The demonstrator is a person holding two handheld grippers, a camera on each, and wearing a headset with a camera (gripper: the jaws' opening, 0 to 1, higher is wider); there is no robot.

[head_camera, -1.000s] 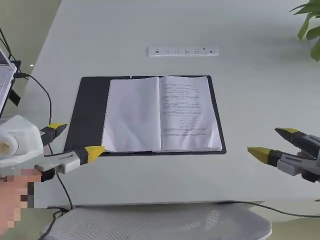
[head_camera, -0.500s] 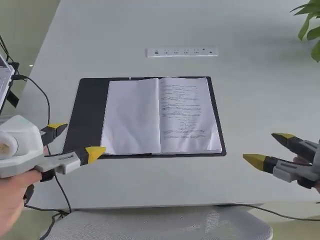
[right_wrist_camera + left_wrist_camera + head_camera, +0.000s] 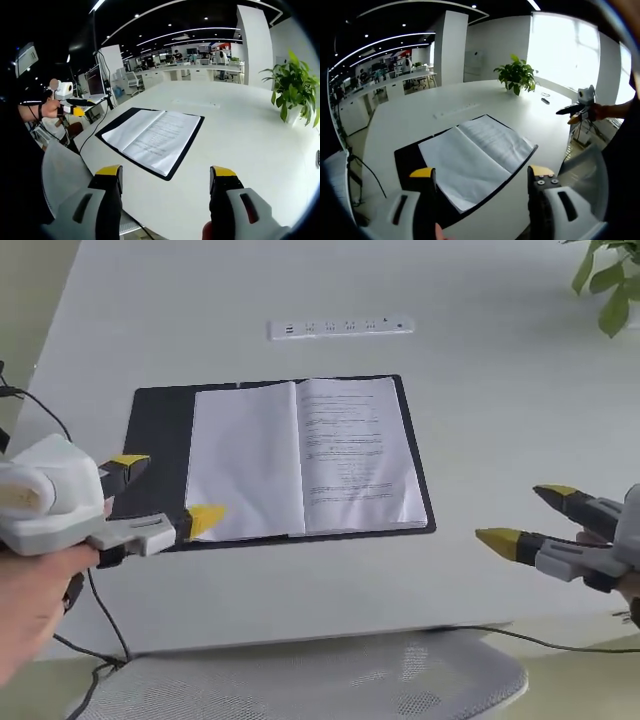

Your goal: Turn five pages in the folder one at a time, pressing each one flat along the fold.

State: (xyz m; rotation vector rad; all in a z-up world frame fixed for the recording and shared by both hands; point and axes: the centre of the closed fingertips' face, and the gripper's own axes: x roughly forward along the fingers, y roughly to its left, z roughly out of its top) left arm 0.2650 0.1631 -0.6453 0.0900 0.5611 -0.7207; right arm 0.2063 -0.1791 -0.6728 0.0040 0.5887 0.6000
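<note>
A black folder point(image 3: 160, 430) lies open on the white table, with a blank white page point(image 3: 245, 460) on its left and a printed page point(image 3: 352, 452) on its right. The folder point(image 3: 470, 160) also appears in the left gripper view and the folder point(image 3: 152, 135) in the right gripper view. My left gripper point(image 3: 165, 492) is open, hovering at the folder's near left corner. My right gripper point(image 3: 525, 520) is open too, held over the table to the right of the folder, apart from it. Nothing is between either pair of yellow-tipped jaws.
A white power strip point(image 3: 340, 328) lies on the table beyond the folder. A potted plant point(image 3: 600, 280) stands at the far right. A black cable point(image 3: 60, 425) runs off the table's left edge. A grey chair back point(image 3: 310, 680) sits below the near edge.
The head camera shifted, so the folder sits higher and further left in view. My left gripper has risen and come closer to the folder's near left corner. The right gripper stays about where it was.
</note>
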